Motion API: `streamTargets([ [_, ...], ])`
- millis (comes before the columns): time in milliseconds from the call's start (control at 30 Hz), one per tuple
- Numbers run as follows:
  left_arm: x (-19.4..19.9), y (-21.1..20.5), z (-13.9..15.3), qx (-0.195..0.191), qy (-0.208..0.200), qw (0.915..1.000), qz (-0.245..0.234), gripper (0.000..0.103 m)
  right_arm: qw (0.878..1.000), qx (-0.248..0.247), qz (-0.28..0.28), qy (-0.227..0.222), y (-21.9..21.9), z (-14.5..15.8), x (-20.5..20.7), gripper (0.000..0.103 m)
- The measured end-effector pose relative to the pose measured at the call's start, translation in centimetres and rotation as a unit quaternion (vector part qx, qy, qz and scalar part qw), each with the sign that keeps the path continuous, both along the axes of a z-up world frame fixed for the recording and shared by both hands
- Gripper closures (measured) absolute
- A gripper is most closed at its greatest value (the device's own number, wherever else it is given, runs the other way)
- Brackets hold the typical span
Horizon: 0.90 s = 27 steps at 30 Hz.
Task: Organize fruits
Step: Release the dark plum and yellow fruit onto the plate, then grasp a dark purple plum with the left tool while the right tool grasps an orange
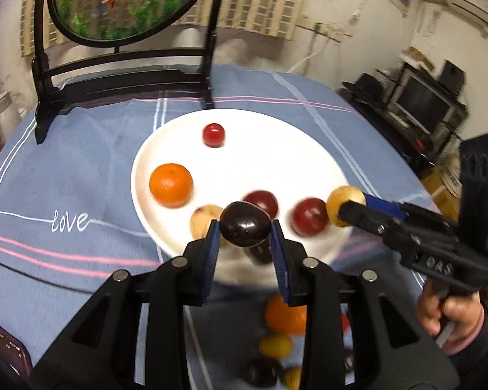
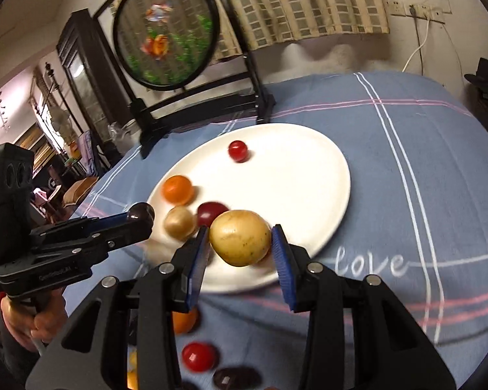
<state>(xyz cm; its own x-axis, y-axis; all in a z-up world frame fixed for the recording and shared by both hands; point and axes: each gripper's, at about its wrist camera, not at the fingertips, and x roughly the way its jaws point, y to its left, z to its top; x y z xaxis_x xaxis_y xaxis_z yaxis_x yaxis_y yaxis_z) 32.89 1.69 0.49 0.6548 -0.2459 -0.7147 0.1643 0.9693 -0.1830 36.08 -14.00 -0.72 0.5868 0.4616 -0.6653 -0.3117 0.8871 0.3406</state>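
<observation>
A white plate (image 1: pixel 270 149) on the blue tablecloth holds a small red fruit (image 1: pixel 213 134), an orange (image 1: pixel 170 184), a tan fruit (image 1: pixel 202 224) and two dark red fruits (image 1: pixel 309 217). My left gripper (image 1: pixel 245 231) is shut on a dark purple plum (image 1: pixel 245 229) above the plate's near rim. My right gripper (image 2: pixel 240 239) is shut on a yellow-tan fruit (image 2: pixel 240 237) above the plate's near edge (image 2: pixel 309 201); it also shows in the left wrist view (image 1: pixel 344 206). The left gripper with the plum (image 2: pixel 141 213) shows in the right wrist view.
Loose fruits lie on the cloth below the grippers: an orange (image 1: pixel 284 313), a yellow fruit (image 1: pixel 275 346), a dark plum (image 1: pixel 262 372), a red fruit (image 2: pixel 199 356). A round framed goldfish screen (image 1: pixel 127 0) on a black stand stands behind the plate.
</observation>
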Motion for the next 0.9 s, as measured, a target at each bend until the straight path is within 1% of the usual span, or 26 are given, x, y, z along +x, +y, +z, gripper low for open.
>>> streamTargets([
  [33,0.5,-0.2,-0.2,0.01,0.005,0.9999,0.01,0.064,1.0,-0.003,0.003,0.002,0.1,-0.1,0.2,0.054],
  [67,0.5,-0.2,-0.4,0.015,0.007,0.9998,0.015,0.042,1.0,-0.012,0.002,0.009,0.2,-0.1,0.3,0.047],
  [100,0.3,0.0,-0.3,0.016,0.003,0.9997,0.019,0.034,1.0,-0.013,0.001,0.011,0.1,0.0,0.1,0.036],
  [133,-0.4,0.1,0.1,0.018,-0.01,0.9996,0.018,0.032,1.0,-0.015,0.002,0.011,-0.1,0.4,-0.3,0.034],
  [200,-1.7,0.4,0.8,0.034,-0.025,0.999,0.012,0.028,1.0,-0.01,0.015,-0.001,-0.3,1.1,-1.5,0.034],
  [267,-2.9,1.1,1.3,0.037,-0.039,0.9983,0.023,0.018,0.999,-0.013,0.027,-0.013,0.1,1.8,-2.9,0.034],
  [367,-4.5,2.7,1.4,0.032,-0.042,0.997,0.056,0.016,0.997,-0.023,0.071,-0.016,2.0,2.1,-4.5,0.034],
  [400,-5.0,3.4,1.3,0.024,-0.04,0.997,0.062,0.016,0.996,-0.026,0.085,-0.014,2.7,2.1,-4.9,0.034],
  [433,-5.3,4.0,1.2,0.019,-0.037,0.9967,0.07,0.016,0.994,-0.031,0.104,-0.01,3.6,1.8,-5.3,0.034],
  [467,-5.6,4.5,1.0,0.017,-0.033,0.9963,0.077,0.016,0.993,-0.037,0.115,-0.006,4.2,1.6,-5.5,0.034],
  [567,-6.2,6.3,0.3,-0.008,-0.011,0.9955,0.094,0.016,0.988,-0.059,0.141,0.018,6.3,0.0,-5.8,0.034],
  [633,-6.5,7.3,0.0,-0.028,-0.002,0.994,0.106,0.016,0.987,-0.066,0.142,0.027,6.9,-0.7,-5.9,0.034],
  [667,-6.5,7.6,0.0,-0.031,-0.001,0.9933,0.111,0.016,0.987,-0.066,0.141,0.031,7.1,-0.9,-5.8,0.034],
  [767,-6.7,8.0,0.2,-0.03,-0.004,0.992,0.123,0.016,0.988,-0.069,0.133,0.037,7.2,-1.3,-5.5,0.035],
  [900,-6.8,7.9,0.3,-0.027,-0.005,0.9918,0.125,0.016,0.989,-0.069,0.122,0.051,7.2,-1.6,-5.0,0.035],
])
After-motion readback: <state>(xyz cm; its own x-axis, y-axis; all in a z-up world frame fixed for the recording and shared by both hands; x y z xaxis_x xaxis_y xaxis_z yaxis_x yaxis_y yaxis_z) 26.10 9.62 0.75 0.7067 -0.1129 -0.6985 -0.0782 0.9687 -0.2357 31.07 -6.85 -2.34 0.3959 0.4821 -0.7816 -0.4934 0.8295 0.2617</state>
